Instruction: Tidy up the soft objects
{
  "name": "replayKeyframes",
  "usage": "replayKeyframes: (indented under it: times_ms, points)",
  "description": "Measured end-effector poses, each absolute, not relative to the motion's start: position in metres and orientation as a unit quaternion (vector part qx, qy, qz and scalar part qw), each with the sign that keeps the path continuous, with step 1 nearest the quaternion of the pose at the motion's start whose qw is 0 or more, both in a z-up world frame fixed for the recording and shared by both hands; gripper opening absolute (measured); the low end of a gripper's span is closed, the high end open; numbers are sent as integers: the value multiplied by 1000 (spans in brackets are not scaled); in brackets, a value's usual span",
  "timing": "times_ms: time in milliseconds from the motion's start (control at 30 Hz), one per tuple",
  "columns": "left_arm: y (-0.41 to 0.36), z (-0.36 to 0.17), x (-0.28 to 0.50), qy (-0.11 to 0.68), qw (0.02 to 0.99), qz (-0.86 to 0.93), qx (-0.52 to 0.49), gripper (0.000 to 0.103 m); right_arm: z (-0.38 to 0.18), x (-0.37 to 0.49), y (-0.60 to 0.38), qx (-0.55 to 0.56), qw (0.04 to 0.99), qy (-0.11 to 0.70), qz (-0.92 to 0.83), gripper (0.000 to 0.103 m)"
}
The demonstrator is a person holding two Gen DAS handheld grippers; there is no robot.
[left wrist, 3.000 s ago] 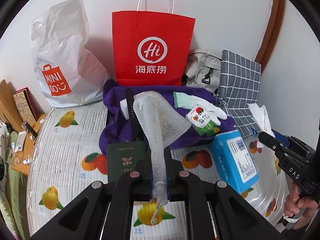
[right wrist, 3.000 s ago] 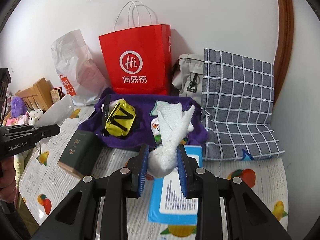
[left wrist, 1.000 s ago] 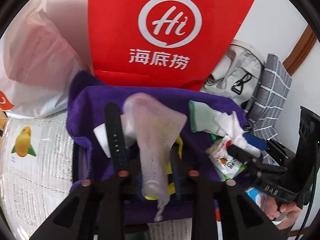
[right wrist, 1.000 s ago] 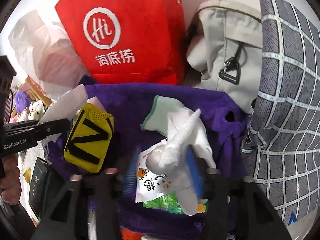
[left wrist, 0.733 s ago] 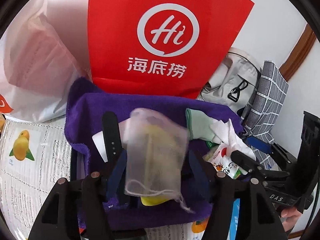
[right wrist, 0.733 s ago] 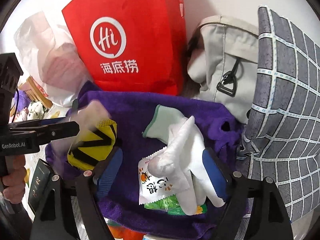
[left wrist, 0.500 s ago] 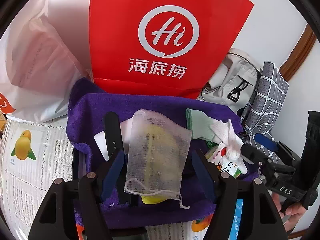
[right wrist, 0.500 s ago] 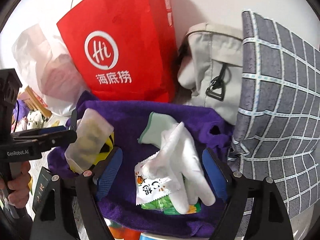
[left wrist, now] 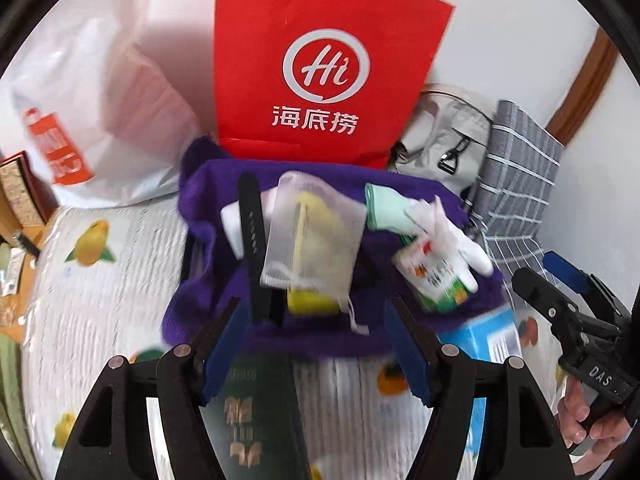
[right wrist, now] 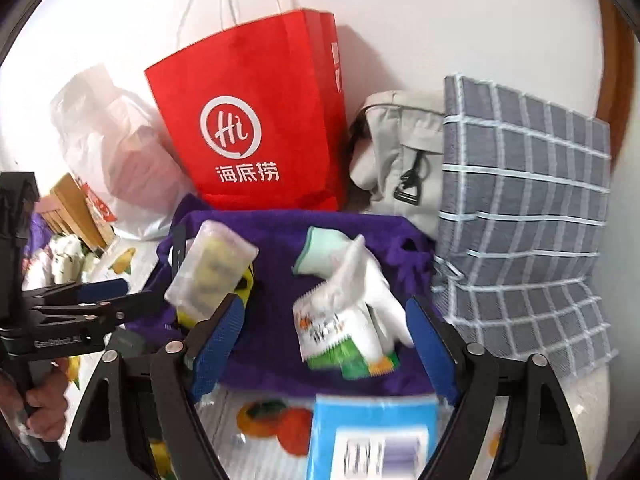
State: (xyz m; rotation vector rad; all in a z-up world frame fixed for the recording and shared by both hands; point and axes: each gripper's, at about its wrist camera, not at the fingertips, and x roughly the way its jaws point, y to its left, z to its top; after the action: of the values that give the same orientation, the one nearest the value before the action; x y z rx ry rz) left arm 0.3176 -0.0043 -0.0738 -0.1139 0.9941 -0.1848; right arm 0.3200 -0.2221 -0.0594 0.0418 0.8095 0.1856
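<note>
Backing off now: left gripper (left wrist: 316,344), lower centre of its view, spread wide and empty; its white mesh pouch (left wrist: 312,240), pinched 3 s ago, lies mid-frame on the purple towel (left wrist: 208,264) over a yellow item. Right gripper (right wrist: 324,344) also splayed, nothing between the pads; its white glove (right wrist: 360,276) dropped on the towel, centre-right, atop a snack packet (right wrist: 340,336). Both placements look done; next pick likely.
</note>
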Motion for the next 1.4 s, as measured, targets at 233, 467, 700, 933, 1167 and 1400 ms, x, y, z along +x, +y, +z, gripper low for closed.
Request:
replayKeyframes:
  times_ms: [233, 467, 700, 933, 1167, 1400]
  points:
    - [-10, -39, 238, 447, 890, -79, -47, 82, -37, 237, -230, 5, 920, 390, 41, 101]
    - [-20, -19, 151, 426, 901, -68, -45, 93, -11, 142, -231, -1, 929, 370, 27, 103]
    - [-21, -11, 85, 413, 909, -50, -31, 93, 0, 73, -231, 3, 930, 368, 16, 103]
    - [-21, -1, 46, 400, 916, -24, -30, 93, 0, 35, -233, 12, 931, 363, 20, 103]
    - [-25, 3, 19, 387, 922, -15, -13, 93, 2, 6, -237, 16, 936, 351, 18, 103]
    - [-24, 0, 6, 384, 923, -13, -15, 93, 2, -11, -235, 13, 938, 345, 24, 103]
